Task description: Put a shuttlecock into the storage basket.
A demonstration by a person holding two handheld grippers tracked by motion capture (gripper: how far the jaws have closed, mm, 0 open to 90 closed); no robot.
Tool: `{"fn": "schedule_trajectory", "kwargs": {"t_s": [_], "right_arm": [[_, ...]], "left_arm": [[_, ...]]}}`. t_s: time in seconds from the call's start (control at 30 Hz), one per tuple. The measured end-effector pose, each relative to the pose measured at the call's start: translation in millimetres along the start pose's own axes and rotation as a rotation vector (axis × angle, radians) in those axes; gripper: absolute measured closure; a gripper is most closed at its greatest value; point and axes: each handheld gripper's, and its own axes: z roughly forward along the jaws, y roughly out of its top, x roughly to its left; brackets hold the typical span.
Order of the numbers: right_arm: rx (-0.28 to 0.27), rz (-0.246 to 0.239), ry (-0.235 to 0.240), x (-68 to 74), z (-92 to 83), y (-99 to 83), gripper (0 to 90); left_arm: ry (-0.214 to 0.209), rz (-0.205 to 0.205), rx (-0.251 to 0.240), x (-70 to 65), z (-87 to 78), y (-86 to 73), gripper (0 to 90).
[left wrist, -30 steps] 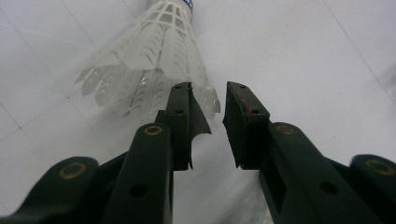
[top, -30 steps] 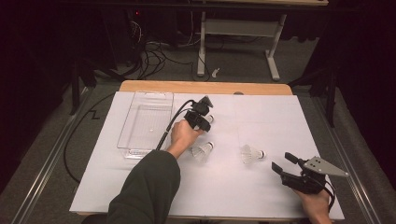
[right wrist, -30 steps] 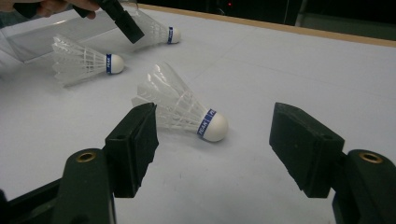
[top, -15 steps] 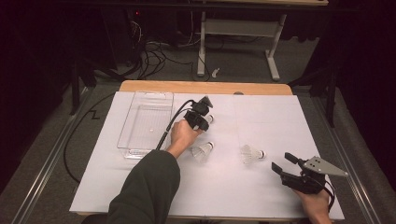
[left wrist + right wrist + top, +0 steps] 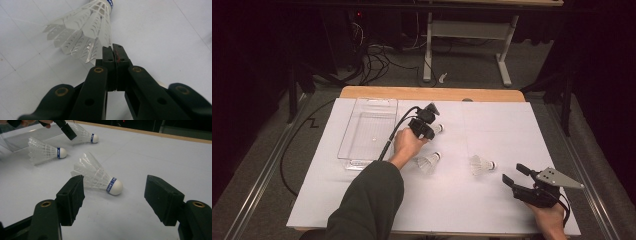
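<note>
Three white shuttlecocks with blue bands lie on the white table. My left gripper (image 5: 430,124) (image 5: 112,48) has just been closing, and its jaws now meet on the skirt rim of the far shuttlecock (image 5: 438,128) (image 5: 82,30) (image 5: 85,133). A second shuttlecock (image 5: 428,161) (image 5: 45,152) lies just below that hand. The third shuttlecock (image 5: 481,165) (image 5: 97,177) lies on its side, its cork pointing right. My right gripper (image 5: 514,173) (image 5: 115,186) stands open a little short of it, with its jaws wide on either side and apart from it.
A clear plastic tray (image 5: 362,101) (image 5: 22,136) sits at the left of the white sheet, next to the left hand. A cable (image 5: 389,142) trails from the left gripper over the tray's edge. The wooden table edge (image 5: 432,93) runs along the back.
</note>
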Motion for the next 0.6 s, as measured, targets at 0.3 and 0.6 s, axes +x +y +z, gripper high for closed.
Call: {"fn": "schedule_trajectory", "kwargs": {"t_s": [0.3, 0.6], "right_arm": [[0.001, -0.002, 0.000, 0.0, 0.3, -0.1, 32.7], [0.003, -0.002, 0.000, 0.1, 0.4, -0.1, 32.7]], "left_arm": [[-0.013, 0.021, -0.007, -1.2, -8.1, -1.4, 90.0], [-0.022, 0.043, -0.023, -2.4, -19.7, -3.8, 90.0]]}}
